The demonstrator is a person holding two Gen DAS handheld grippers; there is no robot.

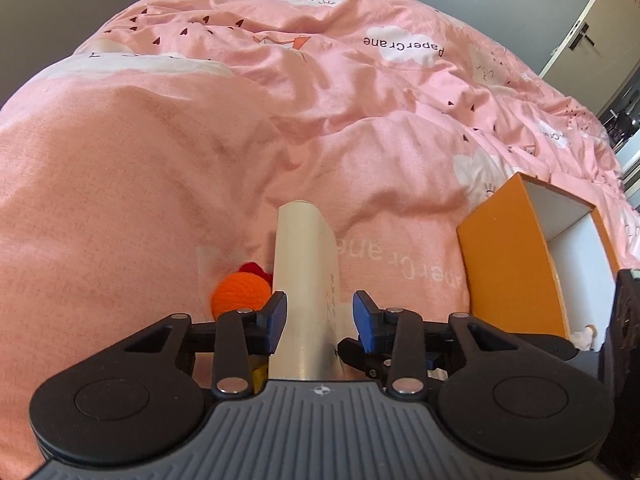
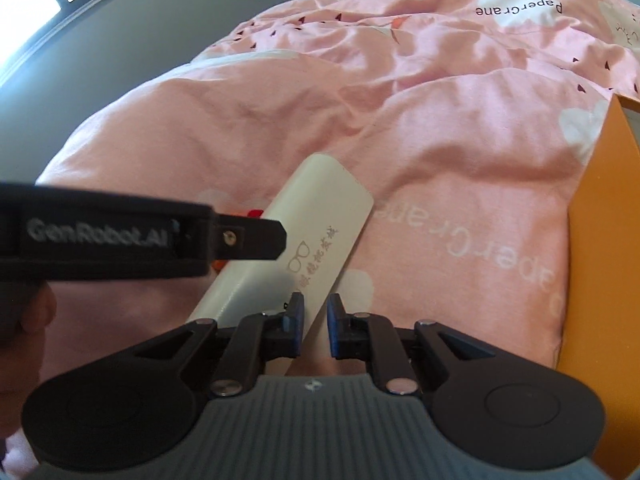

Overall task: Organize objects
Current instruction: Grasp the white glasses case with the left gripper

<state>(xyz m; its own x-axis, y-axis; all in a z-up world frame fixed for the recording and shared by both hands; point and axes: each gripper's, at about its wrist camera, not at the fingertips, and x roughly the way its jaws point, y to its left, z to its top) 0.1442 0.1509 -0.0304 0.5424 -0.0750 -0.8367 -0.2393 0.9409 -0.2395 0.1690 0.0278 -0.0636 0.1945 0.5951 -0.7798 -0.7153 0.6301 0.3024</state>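
Tongs of the left hand (image 1: 319,320) sit wide apart around the white case (image 1: 304,280) on the pink bed (image 1: 160,160). Right tongs (image 2: 316,326), not quite closed, hold nothing beside it, near the orange box (image 1: 508,256).

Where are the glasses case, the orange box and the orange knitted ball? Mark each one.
glasses case (image 1: 304,248), left wrist view, on its cream upper face.
orange box (image 1: 508,248), left wrist view, on its orange outer wall.
orange knitted ball (image 1: 238,294), left wrist view, on its knitted orange surface.
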